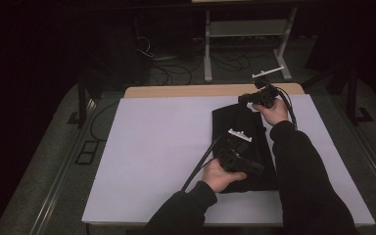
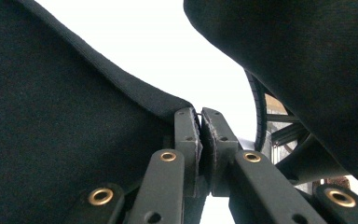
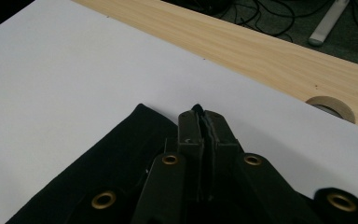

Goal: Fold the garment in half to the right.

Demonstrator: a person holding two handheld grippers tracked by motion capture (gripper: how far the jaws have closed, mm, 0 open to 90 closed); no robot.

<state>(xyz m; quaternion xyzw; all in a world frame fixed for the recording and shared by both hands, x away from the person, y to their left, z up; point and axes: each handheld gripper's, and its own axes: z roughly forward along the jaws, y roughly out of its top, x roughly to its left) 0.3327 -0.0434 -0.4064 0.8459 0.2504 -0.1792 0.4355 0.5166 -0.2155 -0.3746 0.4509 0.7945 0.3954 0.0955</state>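
A black cloth (image 1: 230, 125) lies folded on the right half of the white table top (image 1: 152, 147). My left gripper (image 1: 259, 169) is at the cloth's near part, its jaws pointing toward the right sleeve. In the left gripper view the left gripper (image 2: 200, 114) is shut on a hemmed edge of the cloth (image 2: 51, 140), which is lifted off the surface. My right gripper (image 1: 242, 99) is at the cloth's far corner. In the right gripper view the right gripper (image 3: 198, 112) is shut on a pinch of the cloth (image 3: 121, 149).
A wooden strip (image 1: 191, 91) runs along the table's far edge, with a round cable hole (image 3: 331, 106) in it. Behind the table a metal stand (image 1: 247, 29) and loose cables (image 1: 176, 68) sit on the floor. The white top's left half is bare.
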